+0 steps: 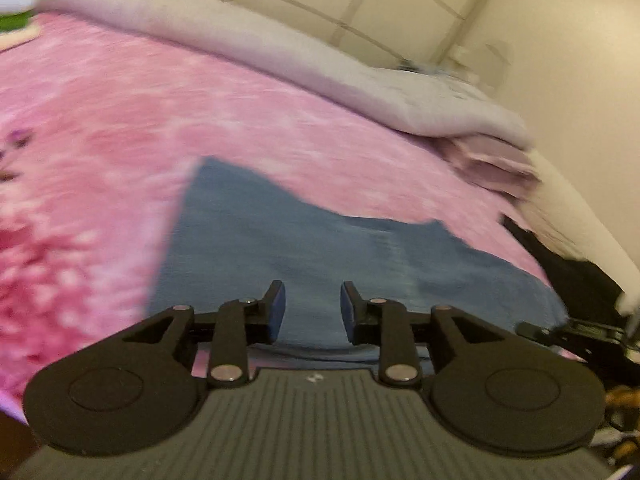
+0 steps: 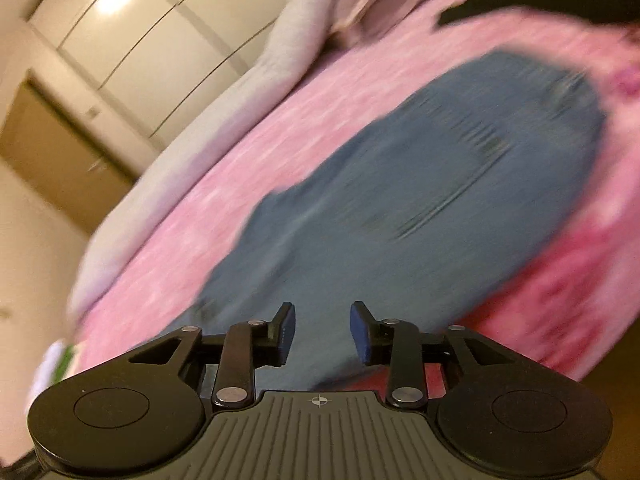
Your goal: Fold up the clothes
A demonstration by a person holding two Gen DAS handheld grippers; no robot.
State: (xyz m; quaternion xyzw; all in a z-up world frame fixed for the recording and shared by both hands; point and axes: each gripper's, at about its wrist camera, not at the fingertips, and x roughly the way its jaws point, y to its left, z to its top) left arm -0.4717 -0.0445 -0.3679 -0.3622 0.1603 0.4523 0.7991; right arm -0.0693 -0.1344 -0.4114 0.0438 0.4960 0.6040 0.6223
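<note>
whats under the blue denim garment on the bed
The blue denim garment lies flat on a pink floral bedspread. Whatever lies directly beneath the denim is covered.

Right claw (image 2: pixel 322 333) gapes, empty, above blurred blue garment (image 2: pixel 420 184), seemingly jeans, on pink bedspread (image 2: pixel 240 160).

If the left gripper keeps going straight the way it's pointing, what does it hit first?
Most likely the blue garment spread on the pink bedspread. The left gripper is open and empty, aimed down at the cloth, though blur makes the depth uncertain.
</note>
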